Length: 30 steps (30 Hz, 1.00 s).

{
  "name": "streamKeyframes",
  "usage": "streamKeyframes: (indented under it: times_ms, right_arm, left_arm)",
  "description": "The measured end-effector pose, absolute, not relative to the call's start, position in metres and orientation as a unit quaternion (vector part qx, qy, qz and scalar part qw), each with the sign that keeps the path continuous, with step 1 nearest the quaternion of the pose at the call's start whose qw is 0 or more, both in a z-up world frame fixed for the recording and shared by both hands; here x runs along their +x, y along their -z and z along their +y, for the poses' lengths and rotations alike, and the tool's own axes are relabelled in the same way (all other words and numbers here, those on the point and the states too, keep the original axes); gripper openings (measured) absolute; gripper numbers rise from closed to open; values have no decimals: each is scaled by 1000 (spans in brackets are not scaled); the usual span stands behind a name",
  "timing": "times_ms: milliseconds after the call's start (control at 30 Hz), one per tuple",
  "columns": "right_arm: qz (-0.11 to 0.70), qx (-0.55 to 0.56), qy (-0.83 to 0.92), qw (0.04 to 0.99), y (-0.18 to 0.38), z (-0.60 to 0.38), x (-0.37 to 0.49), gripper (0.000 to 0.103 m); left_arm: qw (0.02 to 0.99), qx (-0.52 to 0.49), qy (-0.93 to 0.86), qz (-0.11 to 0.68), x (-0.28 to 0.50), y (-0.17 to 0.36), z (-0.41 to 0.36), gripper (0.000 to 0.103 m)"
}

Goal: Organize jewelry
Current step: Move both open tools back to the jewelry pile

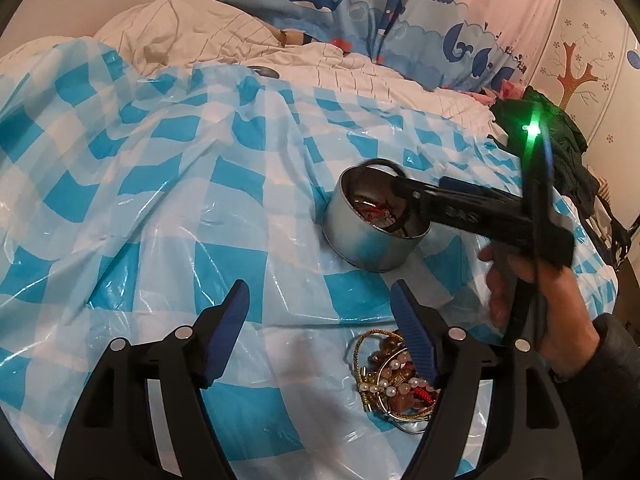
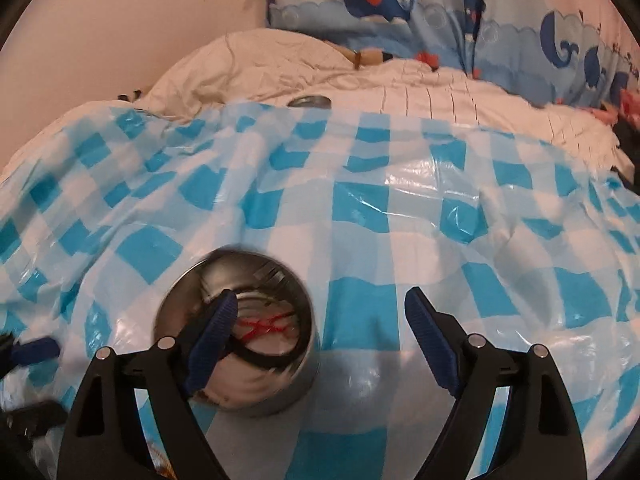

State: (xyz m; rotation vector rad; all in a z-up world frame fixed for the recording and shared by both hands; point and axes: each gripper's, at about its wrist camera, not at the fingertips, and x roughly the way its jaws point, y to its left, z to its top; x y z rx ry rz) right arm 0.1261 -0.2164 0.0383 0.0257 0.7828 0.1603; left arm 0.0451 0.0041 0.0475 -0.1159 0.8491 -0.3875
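A round metal tin point(image 1: 370, 236) sits on a blue-and-white checked plastic sheet point(image 1: 160, 200); it holds red-threaded pieces and a black ring. In the right wrist view the tin point(image 2: 240, 320) lies under the left finger point(image 2: 216, 320), with the black ring point(image 2: 256, 354) inside it. My right gripper point(image 2: 320, 336) is open above the tin's edge; it also shows in the left wrist view point(image 1: 424, 190) reaching over the tin. A pile of pearl and gold jewelry point(image 1: 394, 376) lies by my open left gripper point(image 1: 320, 332), partly under its right finger point(image 1: 416, 340).
The sheet covers a rumpled white duvet point(image 1: 200, 32) on a bed. A whale-print curtain point(image 1: 360, 0) hangs behind. A second metal tin lid point(image 2: 310, 101) lies at the sheet's far edge. Dark green cloth point(image 1: 560, 132) lies at the right.
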Motion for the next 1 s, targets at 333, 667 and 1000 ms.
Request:
streamKeyframes:
  times_ms: [333,667,1000]
  right_arm:
    - [375,16,-91,922,-43,-225,54,84]
    - [388,25,-142,910,-33,-210,-6,84]
    - [372,116,-113,914,-41,-250,1,84]
  left_arm:
    - [890,-52,187,412,42,-47,2,75]
    - [853,-107,247,446,41,-25,6,75]
    - [856,-6,342,389,4,-34,-30,75]
